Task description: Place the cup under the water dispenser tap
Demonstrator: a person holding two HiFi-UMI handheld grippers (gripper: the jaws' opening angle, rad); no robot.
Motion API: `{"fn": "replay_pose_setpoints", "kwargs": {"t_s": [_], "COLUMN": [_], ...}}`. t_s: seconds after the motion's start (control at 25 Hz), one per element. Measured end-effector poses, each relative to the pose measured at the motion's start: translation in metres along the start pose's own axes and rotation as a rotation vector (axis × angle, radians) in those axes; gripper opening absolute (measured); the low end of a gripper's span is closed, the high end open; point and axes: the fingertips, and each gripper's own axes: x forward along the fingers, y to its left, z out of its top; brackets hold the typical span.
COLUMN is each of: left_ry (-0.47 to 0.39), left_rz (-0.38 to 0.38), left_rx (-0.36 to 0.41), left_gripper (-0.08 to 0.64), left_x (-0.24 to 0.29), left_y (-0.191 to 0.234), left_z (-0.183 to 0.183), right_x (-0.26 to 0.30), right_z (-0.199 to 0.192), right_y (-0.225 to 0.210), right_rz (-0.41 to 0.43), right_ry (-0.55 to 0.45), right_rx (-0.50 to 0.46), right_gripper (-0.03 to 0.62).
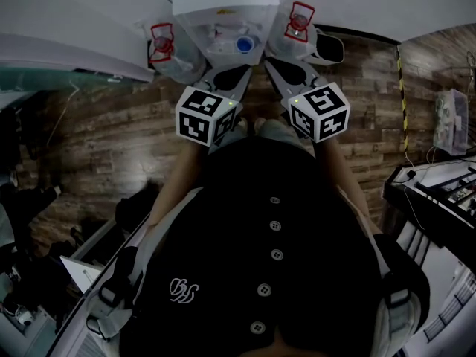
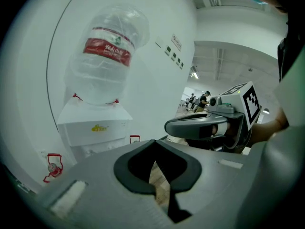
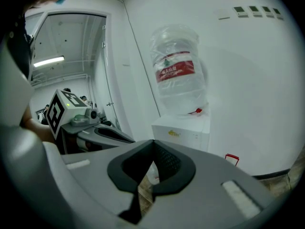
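Grey jaws of the left gripper (image 2: 155, 143) are pressed together at their tips with nothing clamped between them. Only a sliver of wooden floor (image 2: 156, 182) shows through the gap below the dark pads. The right gripper (image 3: 153, 142) is clenched the same way, also on nothing. Through the gap under its jaws a pale, translucent shape (image 3: 153, 174) shows low down; I cannot tell whether that is the cup.

From the head view, the 2 grippers are held out ahead of the chest, side by side and close together. They angle in toward each other and tip slightly downward. Each carries its marker cube (image 1: 206, 115) on top. A bare forearm (image 1: 177, 188) runs back from each gripper along either side of the person's dark buttoned top (image 1: 275, 274).

Both grippers point at the water dispenser (image 2: 93, 128), a white cabinet standing against the white wall (image 2: 157, 70) just ahead of the jaws. A clear water bottle (image 2: 102, 56) with a red label sits upside down on top of it. In the head view a blue round part (image 1: 244, 44) shows on the dispenser's front, between the 2 sets of jaws. A small red-framed fixture (image 2: 52, 167) sits low on each side of the cabinet.

Farther out, a bench with equipment (image 1: 439, 188) stands well off to the person's right.
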Motion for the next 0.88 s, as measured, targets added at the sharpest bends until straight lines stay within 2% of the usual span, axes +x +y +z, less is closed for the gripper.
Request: {"fn": "replay_pose_setpoints", "kwargs": {"t_s": [0.44, 0.88], "left_ry": [0.004, -0.003], "left_rz": [-0.039, -0.048], "left_rx": [-0.048, -0.058], "left_gripper": [0.002, 0.002], "left_x": [0.0056, 0.0055], "left_y": [0.0009, 0.0028], "left_z": [-0.0051, -0.0047], "right_x": [0.0042, 0.0064], "right_z": [-0.0053, -0.0096], "right_y": [0.0004, 0.0007], "right_rz": [0.01, 0.004], "right_ry": [0.019, 0.03], "right_rx": [-0.007, -0.005], "right_gripper": [-0.005, -0.005]}}
